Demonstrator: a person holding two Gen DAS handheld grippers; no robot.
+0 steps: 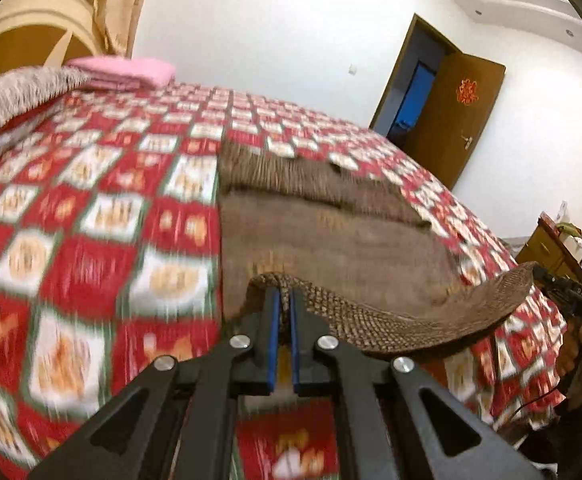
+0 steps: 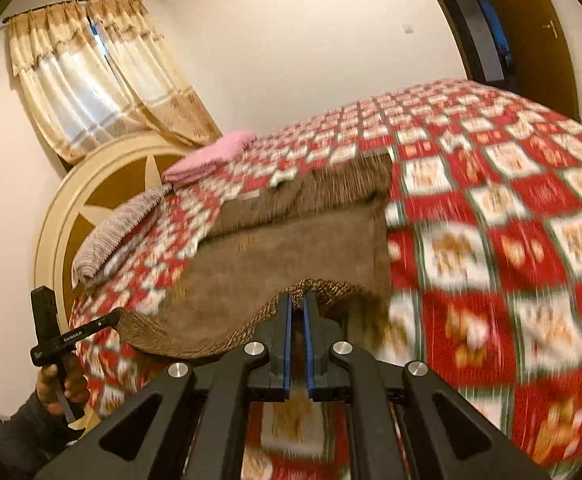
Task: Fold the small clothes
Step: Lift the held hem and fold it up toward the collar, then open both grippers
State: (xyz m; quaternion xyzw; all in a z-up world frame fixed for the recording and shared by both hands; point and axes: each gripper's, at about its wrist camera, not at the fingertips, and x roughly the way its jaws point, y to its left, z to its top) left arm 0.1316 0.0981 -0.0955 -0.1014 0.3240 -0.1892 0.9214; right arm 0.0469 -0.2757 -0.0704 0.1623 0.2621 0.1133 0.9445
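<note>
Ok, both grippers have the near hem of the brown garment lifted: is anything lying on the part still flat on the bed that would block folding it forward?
Nothing visible does. The brown garment is bare ahead of the left hand-held gripper and right hand-held gripper. The pink cloth lies well beyond it, near the headboard.

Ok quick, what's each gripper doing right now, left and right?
Left gripper: closed on the near hem of the brown knit garment.
Right gripper: closed on the same hem, at the other corner.
</note>
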